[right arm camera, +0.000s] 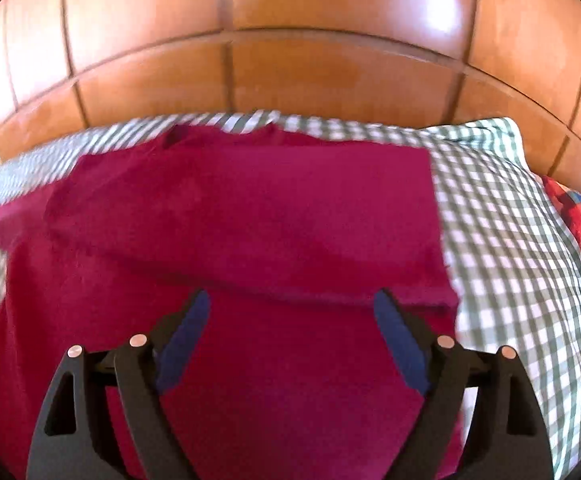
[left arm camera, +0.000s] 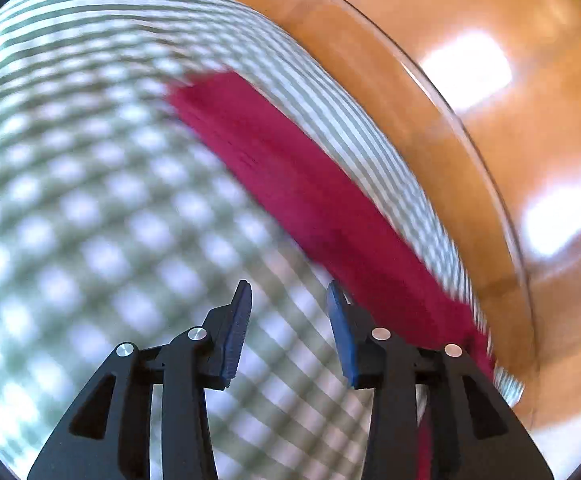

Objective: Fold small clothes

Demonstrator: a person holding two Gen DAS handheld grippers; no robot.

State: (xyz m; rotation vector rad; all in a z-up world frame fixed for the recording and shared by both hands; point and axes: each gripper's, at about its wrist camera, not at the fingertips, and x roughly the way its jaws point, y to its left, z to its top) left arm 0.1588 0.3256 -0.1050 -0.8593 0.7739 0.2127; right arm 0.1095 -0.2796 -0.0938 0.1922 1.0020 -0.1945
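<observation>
Right now I have both grippers over the bed, and neither holds anything. From my right wrist camera, the right gripper [right arm camera: 292, 312] hangs above the crimson garment [right arm camera: 250, 216], its blue-padded fingers [right arm camera: 400, 344] spread wide with only flat cloth showing between them. That garment lies spread on the green-and-white checked bedcover [right arm camera: 510, 248]; one side has been folded inward, so a straight folded edge runs down its right side and a second layer lies across the middle. Its collar end points toward the wooden headboard [right arm camera: 330, 72]. A red plaid cloth [right arm camera: 578, 216] peeks in at the far right edge of the bedcover. From my left wrist camera, heavily blurred, the left gripper [left arm camera: 288, 304] sits over bare checked bedcover [left arm camera: 90, 220], its fingers [left arm camera: 236, 332] partly apart with nothing between them. The crimson garment [left arm camera: 302, 196] appears there as a long streak just right of the fingertips, not touching them, with the glossy wooden panel [left arm camera: 510, 120] beyond it.
</observation>
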